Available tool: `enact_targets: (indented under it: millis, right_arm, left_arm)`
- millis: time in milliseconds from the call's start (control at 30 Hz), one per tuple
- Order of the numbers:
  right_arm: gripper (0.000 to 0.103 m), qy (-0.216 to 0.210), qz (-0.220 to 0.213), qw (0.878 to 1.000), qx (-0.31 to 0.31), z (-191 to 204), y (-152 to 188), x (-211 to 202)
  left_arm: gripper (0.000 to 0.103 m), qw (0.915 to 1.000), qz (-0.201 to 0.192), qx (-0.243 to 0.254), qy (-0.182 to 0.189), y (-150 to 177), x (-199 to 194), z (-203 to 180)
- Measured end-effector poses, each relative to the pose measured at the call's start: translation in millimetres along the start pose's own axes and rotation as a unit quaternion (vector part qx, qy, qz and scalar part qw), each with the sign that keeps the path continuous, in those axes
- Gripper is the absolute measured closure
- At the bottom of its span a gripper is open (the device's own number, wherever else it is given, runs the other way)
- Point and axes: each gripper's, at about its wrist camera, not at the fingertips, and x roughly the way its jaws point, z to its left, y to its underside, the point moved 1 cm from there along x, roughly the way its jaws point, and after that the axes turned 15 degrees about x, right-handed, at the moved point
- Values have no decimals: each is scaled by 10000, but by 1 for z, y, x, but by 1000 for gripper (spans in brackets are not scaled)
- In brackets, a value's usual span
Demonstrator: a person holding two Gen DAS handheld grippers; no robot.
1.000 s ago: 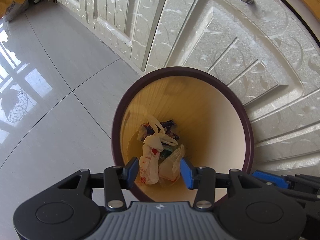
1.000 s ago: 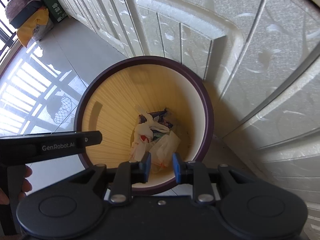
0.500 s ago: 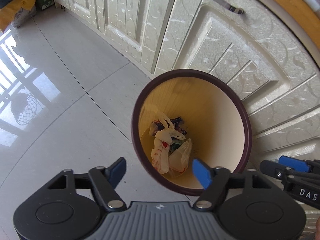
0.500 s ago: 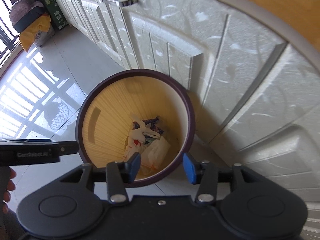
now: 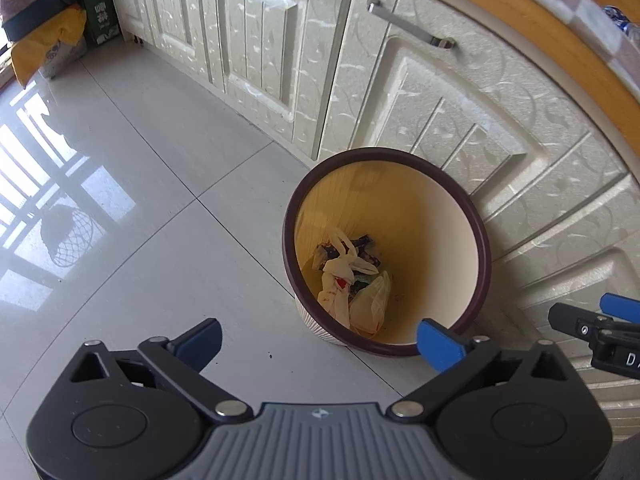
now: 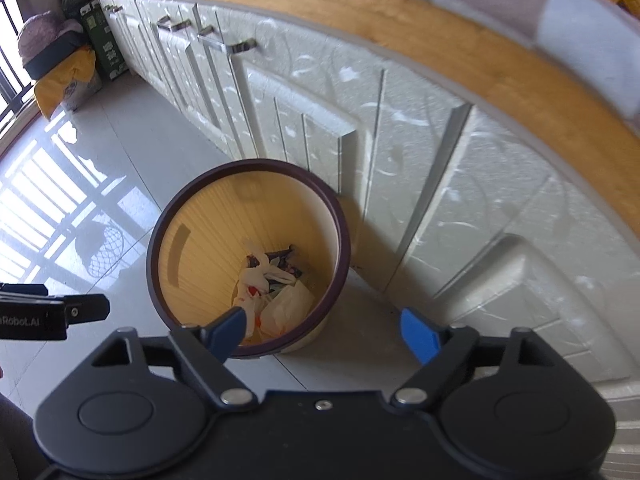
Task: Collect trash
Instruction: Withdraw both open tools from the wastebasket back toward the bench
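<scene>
Opening, two empty tongs, left (image 5: 318, 342), right (image 6: 322, 334), one bin (image 5: 482, 248), two bags (image 5: 370, 300).

**Daylit kitchen floor seen through two warping fisheye lenses**

Strong daylight is pouring in from the left of both views, throwing a bright glare patch (image 5: 48, 184) with barred window shadows across the glossy floor tiles (image 5: 168, 280). The same glare is washing out the floor in the right wrist view (image 6: 60, 208). The cabinet doors (image 5: 440, 128) are looking evenly lit and sharp. The waste bin (image 5: 472, 240) is glowing yellow inside, with a soft shadow falling beside it. Straight edges such as the wooden countertop (image 6: 360, 16) are bending into curves, and the frame corners are darkening and blurring slightly.
</scene>
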Motion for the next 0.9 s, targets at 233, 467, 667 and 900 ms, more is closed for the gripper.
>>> enact_targets:
  millis: [233,467,667,900]
  right_arm:
    - [1,-72,-127,9999,27,-2,6,-19]
    - [0,-152,-339,9993,75,-6,10,-46]
    - [0,-214,-698,9972,160,-13,9,-81]
    - [0,-450,-1423,9883,306,-25,-1,-135]
  left_arm:
    - [0,9998,-135,76,-92,9,-22,-6]
    - [0,9991,-380,-13,-184,13,-47,-5]
    - [0,9966,-808,-49,-158,10,-81,-9]
    - [0,9886,-1482,102,-240,-5,-120,-21]
